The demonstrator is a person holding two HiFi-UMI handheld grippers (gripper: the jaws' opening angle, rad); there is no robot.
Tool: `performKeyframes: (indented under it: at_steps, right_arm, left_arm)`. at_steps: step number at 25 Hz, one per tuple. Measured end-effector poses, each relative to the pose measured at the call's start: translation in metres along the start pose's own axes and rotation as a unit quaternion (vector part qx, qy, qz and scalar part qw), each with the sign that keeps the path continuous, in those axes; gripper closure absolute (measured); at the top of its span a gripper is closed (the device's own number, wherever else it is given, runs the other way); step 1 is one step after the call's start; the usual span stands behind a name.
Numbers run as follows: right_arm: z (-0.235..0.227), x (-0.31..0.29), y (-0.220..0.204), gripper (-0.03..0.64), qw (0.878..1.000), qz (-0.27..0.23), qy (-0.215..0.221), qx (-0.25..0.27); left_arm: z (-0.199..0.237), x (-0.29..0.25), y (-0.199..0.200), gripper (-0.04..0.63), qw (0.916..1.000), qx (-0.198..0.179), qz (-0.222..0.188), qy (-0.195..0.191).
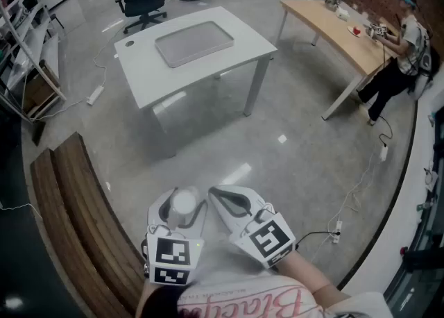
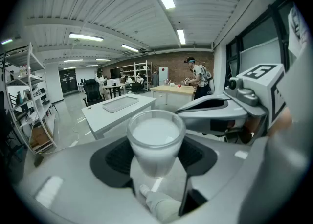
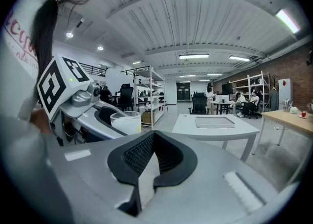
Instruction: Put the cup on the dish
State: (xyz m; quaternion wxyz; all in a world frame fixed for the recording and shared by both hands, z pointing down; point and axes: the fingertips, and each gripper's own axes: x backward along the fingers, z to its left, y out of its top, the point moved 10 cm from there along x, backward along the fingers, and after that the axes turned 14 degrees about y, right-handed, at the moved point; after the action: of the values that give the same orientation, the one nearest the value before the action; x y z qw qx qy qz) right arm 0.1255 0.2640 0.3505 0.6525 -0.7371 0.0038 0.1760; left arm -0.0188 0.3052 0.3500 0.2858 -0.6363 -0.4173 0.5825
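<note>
Left gripper (image 1: 178,205) partly wide, jaws pressing the white cup (image 2: 156,142) from both sides, right gripper (image 3: 152,142) just beside it, jaws together and empty, grey dish (image 1: 194,42) on the counter (image 1: 139,67) well apart

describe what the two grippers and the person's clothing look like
Both are pale grey moulded shells: left gripper and right gripper. Curved fingers lined with black ribbed pads. Each carries a white cube of black square markers. The person wears a white top with red lettering.
</note>
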Motion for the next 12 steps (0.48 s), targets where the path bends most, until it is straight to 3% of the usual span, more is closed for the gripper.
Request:
performKeyframes:
  at_steps: [12]
  right_arm:
    - [-0.021, -0.011, 0.004, 0.617, 1.0, 0.006, 0.005, 0.002]
  left_arm:
    - [0.007, -0.022, 0.011, 0.337, 0.9999, 0.0, 0.014, 0.006]
